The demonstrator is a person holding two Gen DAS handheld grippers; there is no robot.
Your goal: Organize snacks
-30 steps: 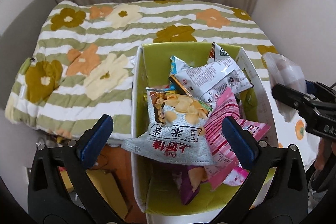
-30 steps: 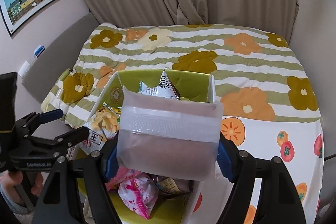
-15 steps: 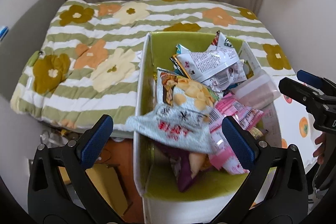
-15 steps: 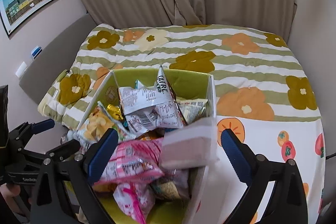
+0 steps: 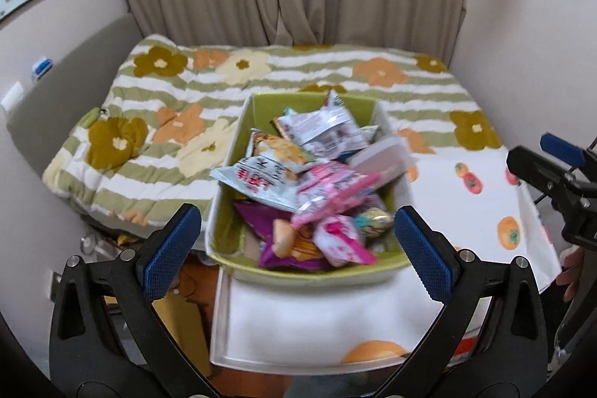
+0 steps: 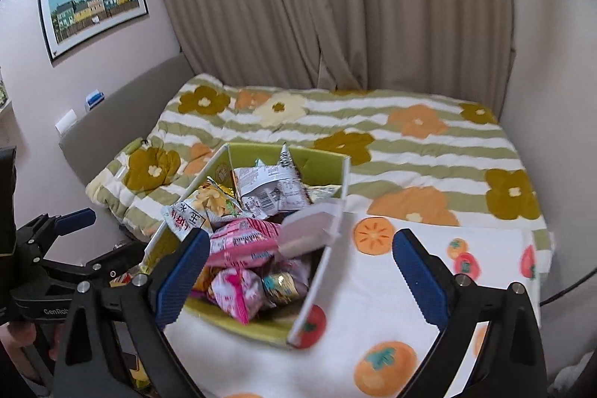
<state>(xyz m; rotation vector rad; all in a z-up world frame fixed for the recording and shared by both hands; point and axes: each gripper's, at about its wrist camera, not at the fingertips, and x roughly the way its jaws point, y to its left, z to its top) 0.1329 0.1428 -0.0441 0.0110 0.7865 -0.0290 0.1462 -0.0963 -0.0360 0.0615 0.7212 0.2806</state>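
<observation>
Left gripper (image 5: 296,247): blue-padded jaws spread wide, nothing between them; it hovers over the near end of the box.
Right gripper (image 6: 298,273): blue-padded jaws spread wide and empty. A second ago they pinched the translucent plastic tub; half a second ago they had let go.
Translucent rectangular plastic tub with pinkish contents (image 6: 311,224): now lies tilted on top of the packets, leaning against the right wall of the box, apart from both grippers.
Green-lined white cardboard box (image 5: 224,196): stands on the bed at the near edge, partly on the white persimmon-print cloth (image 6: 373,290); piled above its rim.
Contents: silver crisp packet with red lettering (image 5: 261,179) overhanging the left wall; pink wrappers (image 5: 332,189) in the middle; white foil packets (image 5: 321,131) at the far end.
Change: tub delivered into the box; both grippers have drawn back.
Meaning, as judged: this placement looks complete. No loose snack shows on the striped floral quilt (image 5: 179,107), so the sorting may be near its end.
Risk: the tub rests high and slanted; it could slide off.
</observation>
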